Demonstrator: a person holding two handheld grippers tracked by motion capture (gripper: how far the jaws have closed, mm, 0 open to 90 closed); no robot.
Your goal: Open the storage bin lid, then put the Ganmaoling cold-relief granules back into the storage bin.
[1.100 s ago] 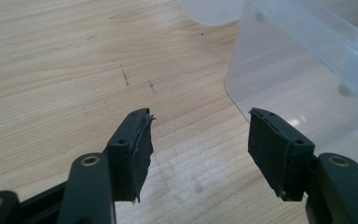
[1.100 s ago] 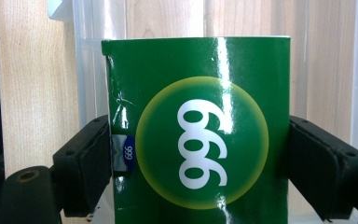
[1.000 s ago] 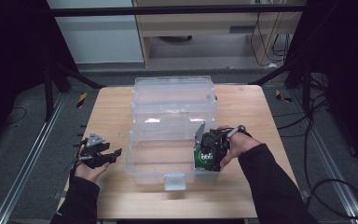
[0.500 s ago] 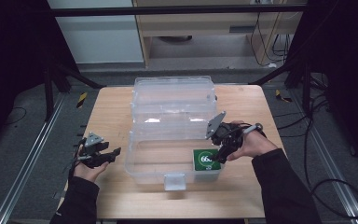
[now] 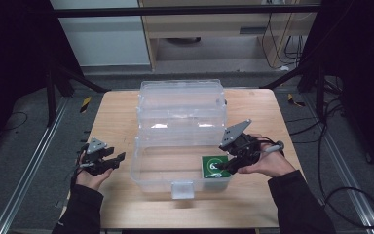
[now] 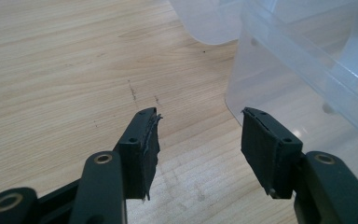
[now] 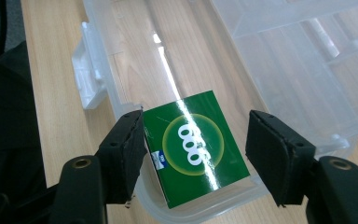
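- A flat, square green carton (image 7: 196,147) with a pale ring and the white figures "666" on its top face is seen lying flat on the floor of a clear, rectangular plastic storage box (image 5: 156,168), in the corner nearest the right hand.
- In the high view, the green carton (image 5: 215,165) is read only as a small green square; the printed figures and a blue-and-white label on its edge are resolved in the right gripper view.
- The right gripper (image 7: 196,149) is held above the carton with its jaws apart; they have just been closing, but the pads are clear of the carton and nothing is gripped.
- In the high view, the right gripper (image 5: 226,165) is seen at the box's near right rim.
- The left gripper (image 6: 198,137) is shown with its jaws apart, having just been closing, with nothing between them; bare light wooden table (image 6: 65,70) lies beneath.
- In the high view, the left gripper (image 5: 117,160) is placed just beside the box's left wall; the hinged clear lid (image 5: 181,100) is shown standing open behind.
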